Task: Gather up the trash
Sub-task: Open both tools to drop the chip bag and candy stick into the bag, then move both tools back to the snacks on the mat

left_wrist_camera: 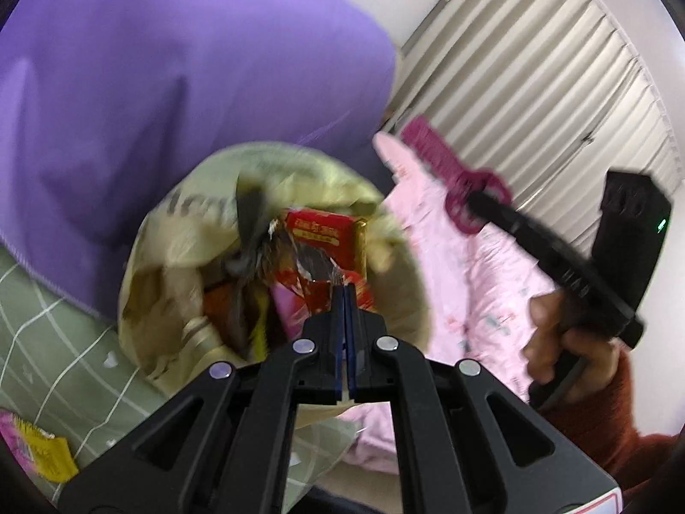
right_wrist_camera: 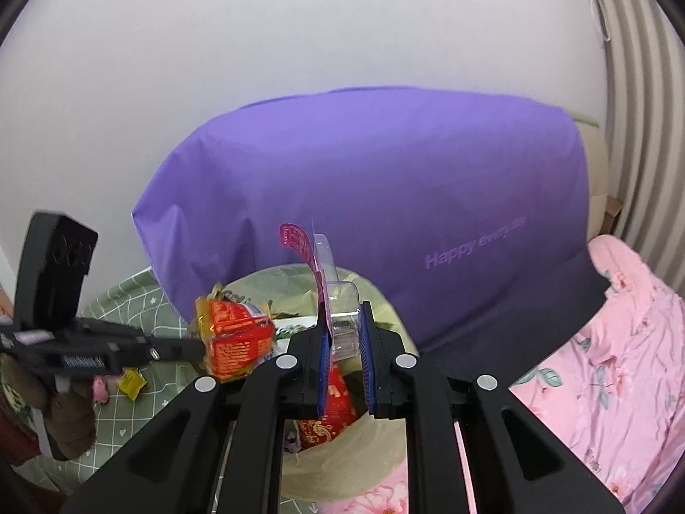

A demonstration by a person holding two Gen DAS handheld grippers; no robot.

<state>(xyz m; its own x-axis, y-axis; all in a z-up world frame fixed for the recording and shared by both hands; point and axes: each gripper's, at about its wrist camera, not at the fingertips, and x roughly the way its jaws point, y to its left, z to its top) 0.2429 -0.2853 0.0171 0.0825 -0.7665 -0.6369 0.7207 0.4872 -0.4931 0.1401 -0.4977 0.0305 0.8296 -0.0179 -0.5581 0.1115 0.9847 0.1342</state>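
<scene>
"Happy every day" faint on purple cover [right_wrist_camera: 385, 197].

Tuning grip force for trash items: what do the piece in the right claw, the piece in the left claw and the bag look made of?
Blister pack in the right claw: clear rigid-looking plastic shell on a magenta printed card, glossy. Red wrapper in the left claw: thin crinkled film, shiny, probably foil-lined plastic. Trash bag: pale, soft wrinkled film with print; blur leaves plastic or paper open.

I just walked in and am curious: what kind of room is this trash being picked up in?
Most likely a bedroom. Pink floral bedding lies beside a green grid-patterned sheet, a large purple cloth cover sits against the wall, and pleated curtains hang behind.
</scene>
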